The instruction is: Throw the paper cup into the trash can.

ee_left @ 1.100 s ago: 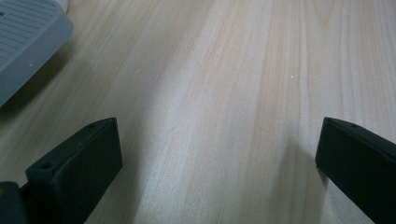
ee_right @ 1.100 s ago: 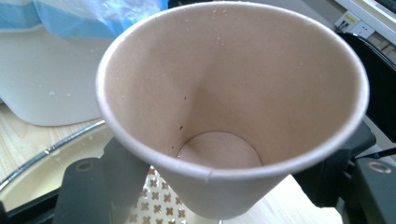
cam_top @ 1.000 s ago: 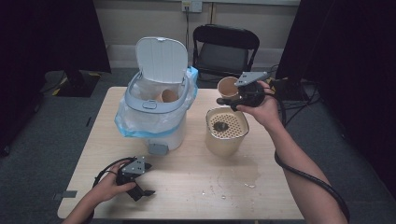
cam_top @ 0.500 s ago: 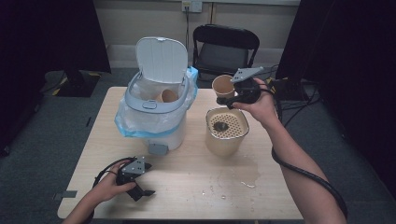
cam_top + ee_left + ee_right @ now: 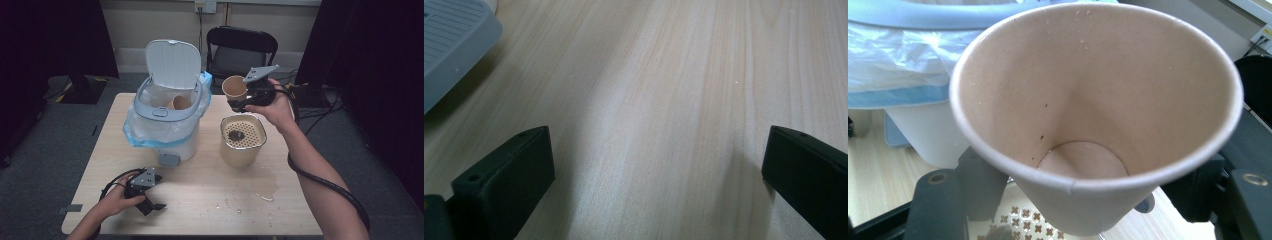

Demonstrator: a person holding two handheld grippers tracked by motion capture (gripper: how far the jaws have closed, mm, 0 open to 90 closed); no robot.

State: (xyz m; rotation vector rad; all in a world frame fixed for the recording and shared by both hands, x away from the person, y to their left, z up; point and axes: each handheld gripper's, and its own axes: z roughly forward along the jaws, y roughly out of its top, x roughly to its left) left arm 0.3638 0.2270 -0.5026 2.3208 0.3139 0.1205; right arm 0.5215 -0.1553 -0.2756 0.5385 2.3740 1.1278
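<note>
My right gripper (image 5: 239, 100) is shut on a brown paper cup (image 5: 234, 88), held upright in the air above the beige strainer container (image 5: 242, 141). In the right gripper view the paper cup (image 5: 1088, 115) is squeezed between the black jaws, its inside nearly empty with a few specks. A white lidded bin (image 5: 167, 115) with a blue bag liner stands open to the left, another paper cup (image 5: 177, 102) lying inside it. My left gripper (image 5: 150, 202) rests on the table (image 5: 200, 190) near the front left edge, jaws wide open around bare wood (image 5: 659, 125).
A small wet spill (image 5: 265, 190) lies on the wood in front of the strainer container. A black chair (image 5: 240, 50) stands behind the table. Cables trail on the floor at the right. The bin's grey pedal (image 5: 449, 45) is near the left gripper.
My right hand has lifted the paper cup a little and carried it leftward, toward the bin. The left hand has stayed where it was.
</note>
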